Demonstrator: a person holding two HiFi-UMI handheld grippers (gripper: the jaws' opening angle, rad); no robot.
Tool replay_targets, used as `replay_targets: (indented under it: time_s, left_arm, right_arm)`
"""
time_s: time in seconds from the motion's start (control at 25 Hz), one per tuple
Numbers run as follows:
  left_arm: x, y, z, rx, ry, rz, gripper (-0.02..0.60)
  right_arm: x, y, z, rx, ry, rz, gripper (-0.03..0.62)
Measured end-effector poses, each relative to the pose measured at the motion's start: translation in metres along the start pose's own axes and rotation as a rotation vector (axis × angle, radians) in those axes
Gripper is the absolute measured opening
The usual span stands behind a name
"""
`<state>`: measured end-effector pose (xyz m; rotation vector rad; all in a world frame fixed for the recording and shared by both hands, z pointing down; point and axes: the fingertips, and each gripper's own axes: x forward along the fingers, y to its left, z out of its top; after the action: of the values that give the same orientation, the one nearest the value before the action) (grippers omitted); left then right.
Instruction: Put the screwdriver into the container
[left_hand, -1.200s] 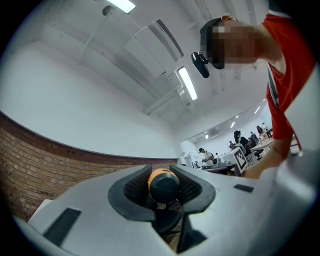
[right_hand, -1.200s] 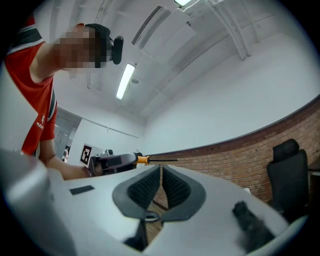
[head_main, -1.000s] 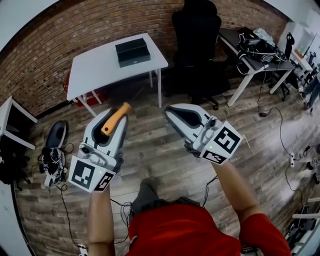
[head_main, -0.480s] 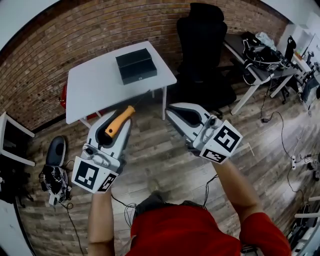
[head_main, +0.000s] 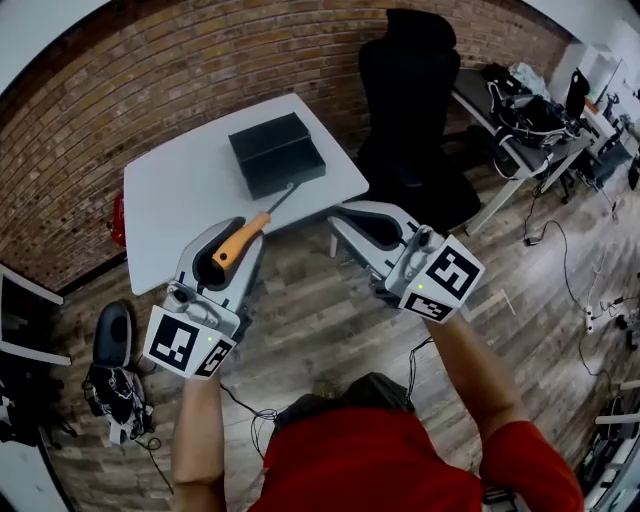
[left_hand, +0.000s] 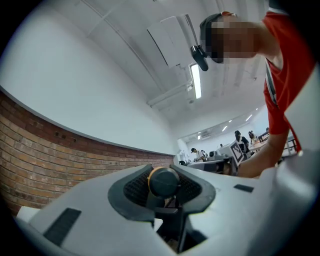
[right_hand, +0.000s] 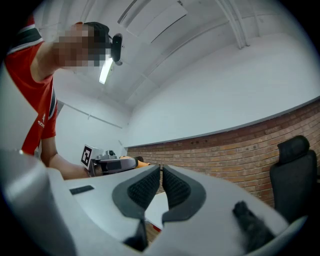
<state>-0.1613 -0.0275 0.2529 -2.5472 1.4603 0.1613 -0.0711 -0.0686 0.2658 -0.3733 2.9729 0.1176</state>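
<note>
Over the last second the black container (head_main: 277, 152) and the white table (head_main: 165, 200) under it have drawn closer in the head view. I judge the person has walked up to them, so the carry is nearly over and only the drop-in remains. The left gripper (head_main: 230, 250) pinches the screwdriver (head_main: 247, 234) by its smooth orange handle. Its 2 ribbed black pads press on either side, and the rounded dark butt cap (left_hand: 164, 181) faces that gripper's camera. The thin metal shaft points at the container, and in the head view its tip meets the container's near edge. The right gripper (head_main: 343, 224), off the container's near right corner, has its jaws drawn almost together on nothing, with 1 narrow slit between the pads. The container is a matte, sharp-cornered rectangular box; whether its top is open I cannot tell from here. Both grippers have glossy white shells
</note>
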Motion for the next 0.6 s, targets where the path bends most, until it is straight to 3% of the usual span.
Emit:
replay_targets:
  time_s: [0.6]
  left_arm:
    - [0.059,0.084,-0.064,-0.04,0.063,-0.018,0.119]
  right_arm:
    - [0.056,-0.094,-0.041,0.026,0.041,-0.047,0.034]
